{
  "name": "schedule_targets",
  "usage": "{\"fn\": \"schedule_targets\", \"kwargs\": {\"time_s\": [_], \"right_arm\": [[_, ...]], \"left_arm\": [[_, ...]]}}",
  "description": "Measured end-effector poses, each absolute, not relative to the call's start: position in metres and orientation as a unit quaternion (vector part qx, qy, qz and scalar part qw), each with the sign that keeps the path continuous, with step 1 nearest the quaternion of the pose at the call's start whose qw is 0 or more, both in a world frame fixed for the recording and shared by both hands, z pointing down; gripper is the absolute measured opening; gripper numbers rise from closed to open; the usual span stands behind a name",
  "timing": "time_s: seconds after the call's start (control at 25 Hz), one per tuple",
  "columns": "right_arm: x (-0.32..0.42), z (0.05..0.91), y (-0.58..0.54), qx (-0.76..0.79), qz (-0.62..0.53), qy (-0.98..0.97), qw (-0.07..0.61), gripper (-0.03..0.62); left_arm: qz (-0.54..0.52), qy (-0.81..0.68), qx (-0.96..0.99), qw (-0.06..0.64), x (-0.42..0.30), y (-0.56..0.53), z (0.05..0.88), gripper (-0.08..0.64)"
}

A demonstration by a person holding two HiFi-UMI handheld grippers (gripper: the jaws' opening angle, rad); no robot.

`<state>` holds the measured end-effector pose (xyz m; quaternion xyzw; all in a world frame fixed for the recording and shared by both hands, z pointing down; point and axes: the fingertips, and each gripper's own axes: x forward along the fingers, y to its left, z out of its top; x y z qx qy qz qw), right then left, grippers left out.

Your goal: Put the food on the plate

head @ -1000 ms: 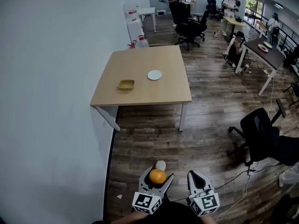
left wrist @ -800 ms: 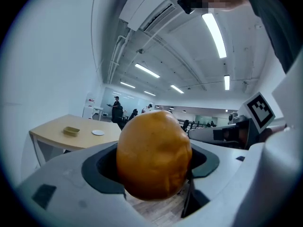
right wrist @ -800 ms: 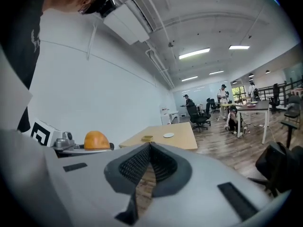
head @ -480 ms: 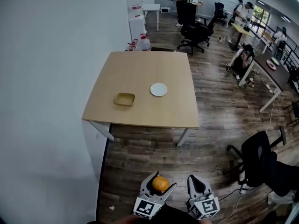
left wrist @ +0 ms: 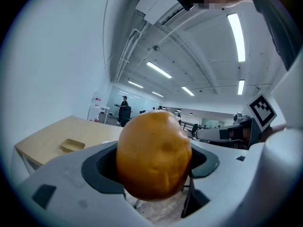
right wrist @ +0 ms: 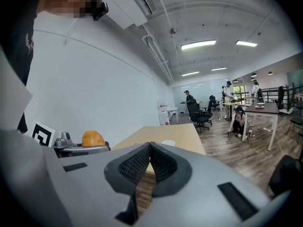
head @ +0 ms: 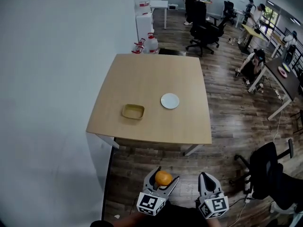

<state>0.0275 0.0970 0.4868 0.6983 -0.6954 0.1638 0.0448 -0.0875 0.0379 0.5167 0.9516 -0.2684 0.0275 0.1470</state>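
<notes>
An orange round fruit (head: 163,178) sits clamped in my left gripper (head: 162,180), low in the head view; it fills the left gripper view (left wrist: 154,155). My right gripper (head: 207,182) is beside it, jaws pressed together with nothing between them (right wrist: 149,160). The orange fruit (right wrist: 93,138) also shows at the left of the right gripper view. A small white plate (head: 170,100) lies on the wooden table (head: 142,79) ahead, with a shallow yellow dish (head: 133,111) to its left. Both grippers are well short of the table, over the wood floor.
A white wall runs along the left. Black office chairs (head: 267,167) stand at the right and beyond the table (head: 204,30). Water jugs (head: 150,44) sit at the table's far edge. A person crouches by a desk (head: 253,65) at the right; others stand further back.
The table, plate and dish have come closer and lower in the head view as I move toward them. The left gripper keeps the orange fruit; the right stays shut.
</notes>
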Motion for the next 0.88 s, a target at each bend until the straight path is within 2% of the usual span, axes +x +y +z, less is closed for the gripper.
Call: {"fn": "schedule_targets", "kwargs": {"time_s": [0.2,0.52,0.72,0.88], "right_arm": [[0.026,0.49,0.07,0.693,0.16,-0.701,0.053,0.06],[0.039,0.499,0.004,0.649,0.158,-0.743,0.049,0.06],[0.061,0.493,-0.05,0.626,0.143,-0.766,0.042,0.06],[0.094,0.497,-0.091,0.617,0.155,-0.771,0.023,0.06]], "left_arm": [[0.017,-0.277,0.95,0.143,-0.086,0.01,0.513,0.333],[0.024,-0.334,0.923,0.19,-0.075,-0.04,0.54,0.333],[0.036,-0.348,0.923,0.162,-0.048,-0.083,0.539,0.333],[0.047,-0.364,0.911,0.187,-0.024,-0.121,0.546,0.333]]}}
